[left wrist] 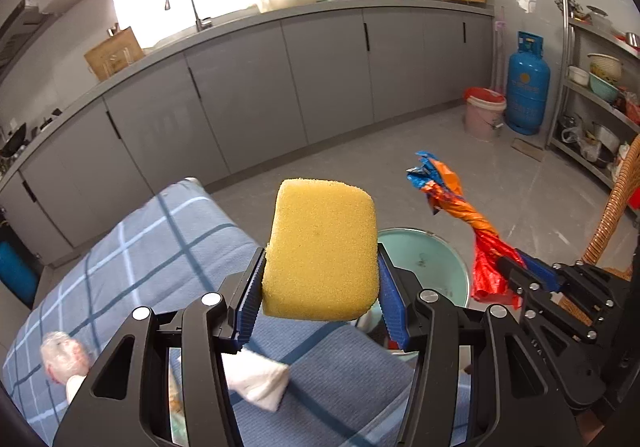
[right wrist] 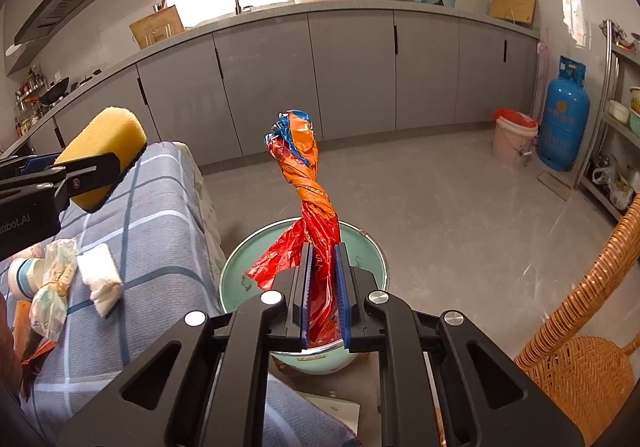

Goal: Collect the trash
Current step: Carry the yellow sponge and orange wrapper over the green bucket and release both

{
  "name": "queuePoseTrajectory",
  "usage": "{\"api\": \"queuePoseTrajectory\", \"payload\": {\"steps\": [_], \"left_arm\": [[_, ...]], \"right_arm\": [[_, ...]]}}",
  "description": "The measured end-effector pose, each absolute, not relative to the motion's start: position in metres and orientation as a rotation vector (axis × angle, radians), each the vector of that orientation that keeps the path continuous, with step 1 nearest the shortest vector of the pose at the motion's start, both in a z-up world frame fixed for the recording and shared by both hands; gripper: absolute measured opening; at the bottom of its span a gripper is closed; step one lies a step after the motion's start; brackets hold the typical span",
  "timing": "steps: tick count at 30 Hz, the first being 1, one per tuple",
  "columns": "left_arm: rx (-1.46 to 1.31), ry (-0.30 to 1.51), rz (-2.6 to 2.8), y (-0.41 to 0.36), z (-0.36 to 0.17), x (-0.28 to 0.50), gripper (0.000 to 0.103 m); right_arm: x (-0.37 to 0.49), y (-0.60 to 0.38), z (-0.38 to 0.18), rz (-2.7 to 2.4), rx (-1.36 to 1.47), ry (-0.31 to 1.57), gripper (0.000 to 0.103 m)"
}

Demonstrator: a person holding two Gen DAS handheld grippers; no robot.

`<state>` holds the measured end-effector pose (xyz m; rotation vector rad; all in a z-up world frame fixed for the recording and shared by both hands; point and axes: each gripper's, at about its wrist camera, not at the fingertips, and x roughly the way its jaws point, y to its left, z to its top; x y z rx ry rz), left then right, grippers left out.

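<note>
My left gripper is shut on a yellow sponge, held in the air above the edge of the blue checked cushion. It also shows in the right wrist view. My right gripper is shut on a twisted orange, red and blue plastic wrapper, held over the pale green bin. The wrapper and the bin also show in the left wrist view. More trash lies on the cushion: a white tissue wad, clear crumpled wrappers and a small cup.
Grey kitchen cabinets run along the back wall. A pink bucket and a blue gas cylinder stand at the right. A wicker chair is close on the right. A metal shelf rack stands by the right wall.
</note>
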<state>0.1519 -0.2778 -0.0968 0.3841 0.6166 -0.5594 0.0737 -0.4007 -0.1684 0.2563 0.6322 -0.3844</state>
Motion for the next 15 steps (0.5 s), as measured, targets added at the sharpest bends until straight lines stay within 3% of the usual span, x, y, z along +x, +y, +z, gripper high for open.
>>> {"api": "queuePoseTrajectory", "payload": {"steps": [12, 13, 15], "left_arm": [[0.425, 0.683, -0.601, -0.324, -0.135, 0.183, 0.053], [0.425, 0.69, -0.604, -0.326, -0.138, 0.186, 0.055], [0.426, 0.705, -0.605, -0.329, -0.144, 0.191, 0.069]], "right_arm": [[0.111, -0.43, -0.213, -0.374, 0.276, 0.717, 0.014], [0.115, -0.432, -0.217, -0.371, 0.277, 0.722, 0.016], [0.121, -0.436, -0.225, -0.37, 0.282, 0.728, 0.018]]}}
